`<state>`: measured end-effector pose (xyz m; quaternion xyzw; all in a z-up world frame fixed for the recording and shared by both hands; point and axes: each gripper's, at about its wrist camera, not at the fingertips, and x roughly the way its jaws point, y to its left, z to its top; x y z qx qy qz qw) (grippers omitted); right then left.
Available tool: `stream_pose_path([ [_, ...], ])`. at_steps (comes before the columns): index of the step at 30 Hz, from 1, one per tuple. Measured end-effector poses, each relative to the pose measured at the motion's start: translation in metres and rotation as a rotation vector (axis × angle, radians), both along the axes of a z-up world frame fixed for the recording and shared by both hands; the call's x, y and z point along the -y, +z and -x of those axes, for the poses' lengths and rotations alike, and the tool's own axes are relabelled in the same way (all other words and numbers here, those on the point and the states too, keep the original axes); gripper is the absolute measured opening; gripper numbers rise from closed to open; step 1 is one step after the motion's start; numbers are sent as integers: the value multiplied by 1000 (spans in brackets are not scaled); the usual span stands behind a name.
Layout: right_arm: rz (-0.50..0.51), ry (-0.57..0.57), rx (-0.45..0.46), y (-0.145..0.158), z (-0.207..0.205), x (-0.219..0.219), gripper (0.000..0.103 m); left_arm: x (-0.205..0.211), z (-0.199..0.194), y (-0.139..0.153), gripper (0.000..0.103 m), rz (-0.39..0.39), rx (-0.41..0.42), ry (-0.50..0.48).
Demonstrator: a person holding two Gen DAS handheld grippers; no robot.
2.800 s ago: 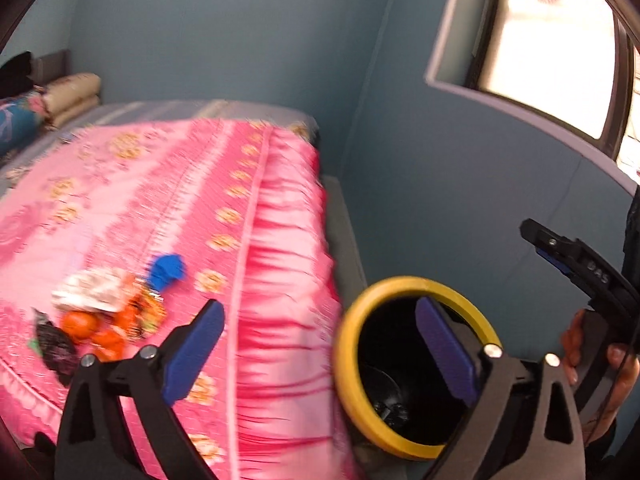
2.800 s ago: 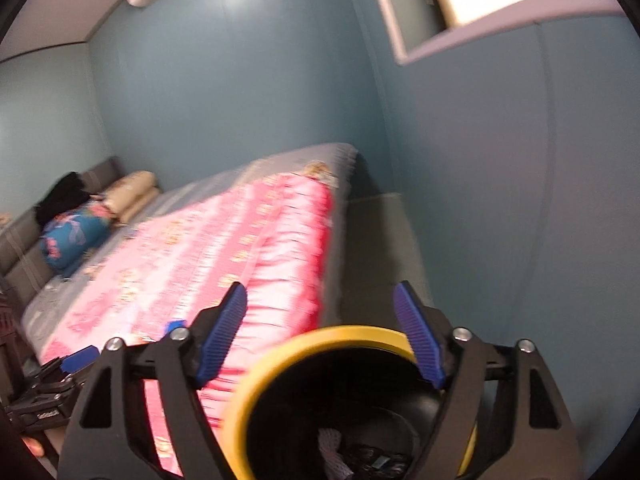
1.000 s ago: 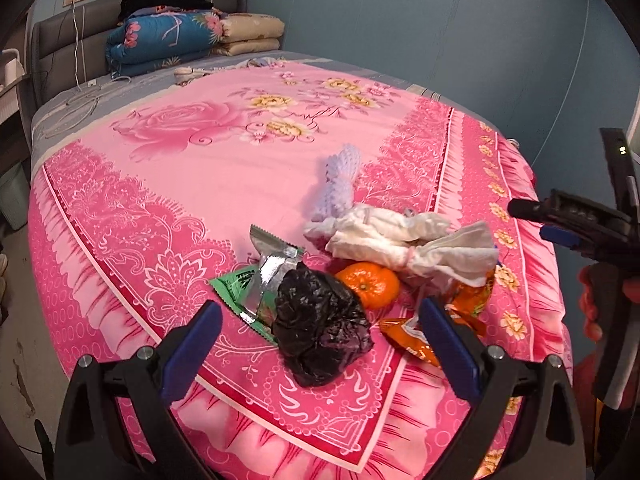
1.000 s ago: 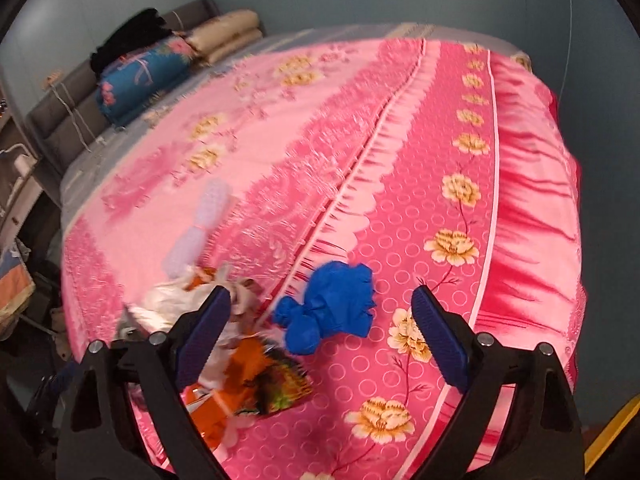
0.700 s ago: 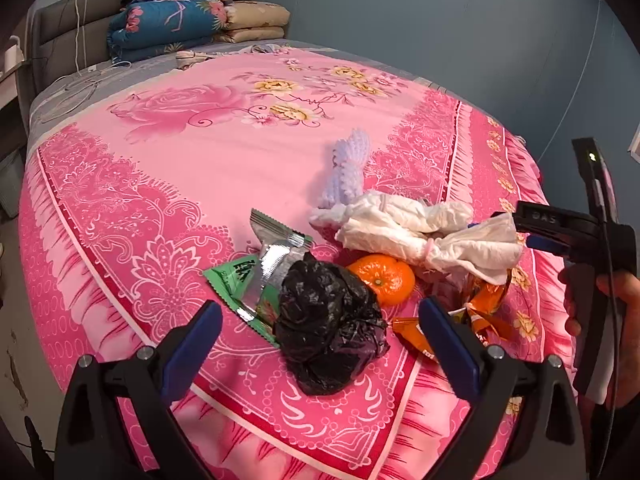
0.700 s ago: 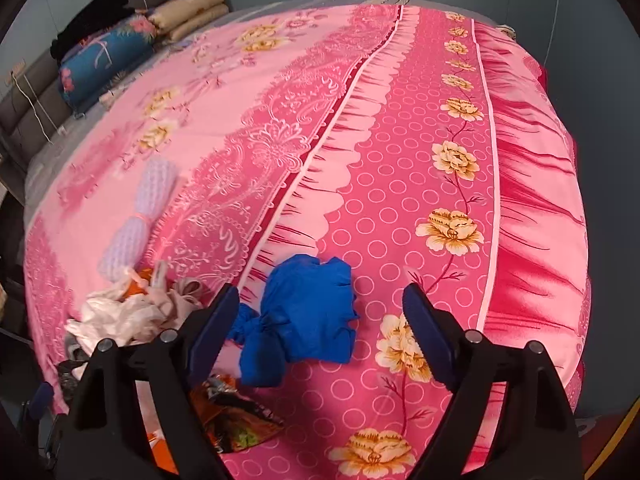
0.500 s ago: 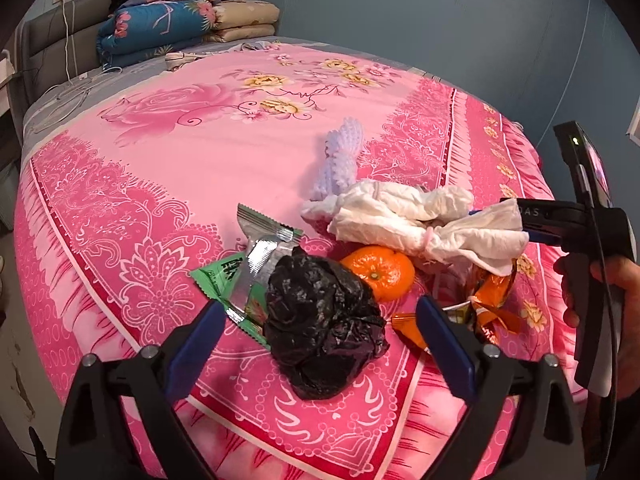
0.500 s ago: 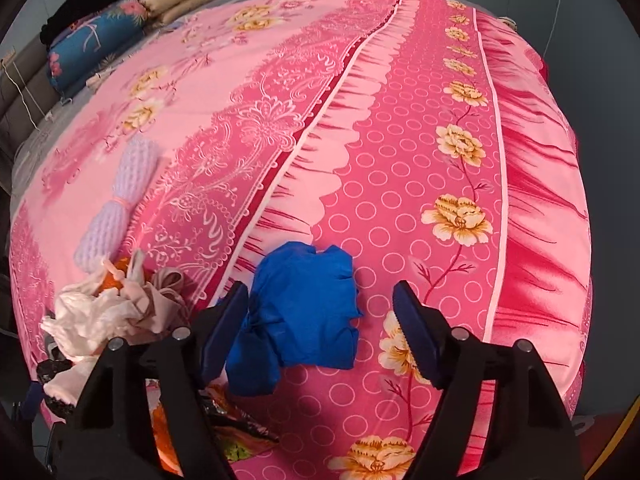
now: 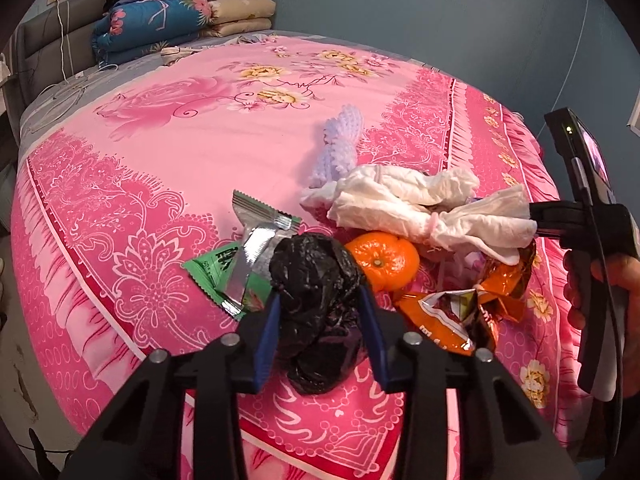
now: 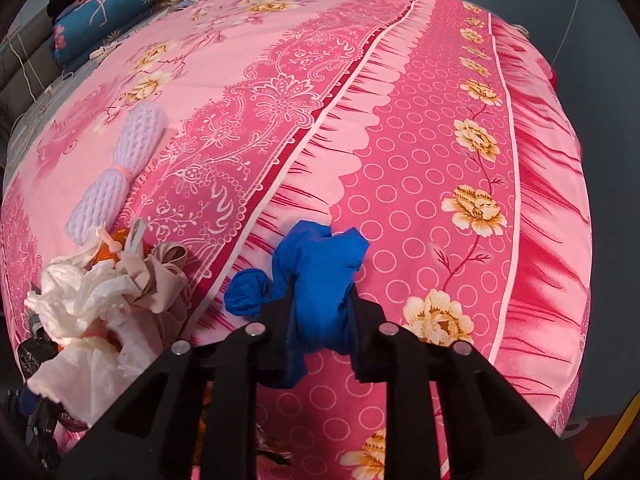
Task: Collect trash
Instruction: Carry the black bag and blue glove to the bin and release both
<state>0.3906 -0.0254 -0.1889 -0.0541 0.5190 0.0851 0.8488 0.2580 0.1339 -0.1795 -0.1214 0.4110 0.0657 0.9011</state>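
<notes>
On the pink bedspread (image 9: 168, 152) lies a heap of trash. My left gripper (image 9: 319, 300) points down at a crumpled black plastic bag (image 9: 312, 264); its jaws are closing and the blue pads press the bag's sides. Beside the bag lie a tangerine (image 9: 382, 260), white tissues (image 9: 412, 204), a green wrapper (image 9: 218, 268) and an orange snack bag (image 9: 460, 312). In the right wrist view my right gripper (image 10: 321, 300) is closing on a crumpled blue cloth (image 10: 320, 256), with the cloth pinched between its fingers.
A lilac foam net (image 10: 120, 168) lies further up the bed. Folded quilts (image 9: 168, 20) are stacked at the headboard. A hand (image 9: 616, 280) holds the other tool at the right. A yellow bin rim (image 10: 616, 436) shows past the bed's edge, by the blue wall.
Both grippers sank toward the bed and their wide-open jaws closed in: the left onto the black bag, the right onto the blue cloth.
</notes>
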Motion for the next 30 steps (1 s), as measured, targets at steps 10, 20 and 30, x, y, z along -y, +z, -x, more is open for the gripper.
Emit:
stream_pose_path([
  [10, -72, 58, -46, 12, 36, 4, 14, 8, 15, 12, 30, 21, 37, -41],
  [20, -140, 79, -91, 20, 79, 27, 14, 40, 34, 19, 30, 25, 40, -157],
  [30, -210, 88, -74, 41, 119, 61, 14, 57, 57, 35, 30, 22, 68, -184],
])
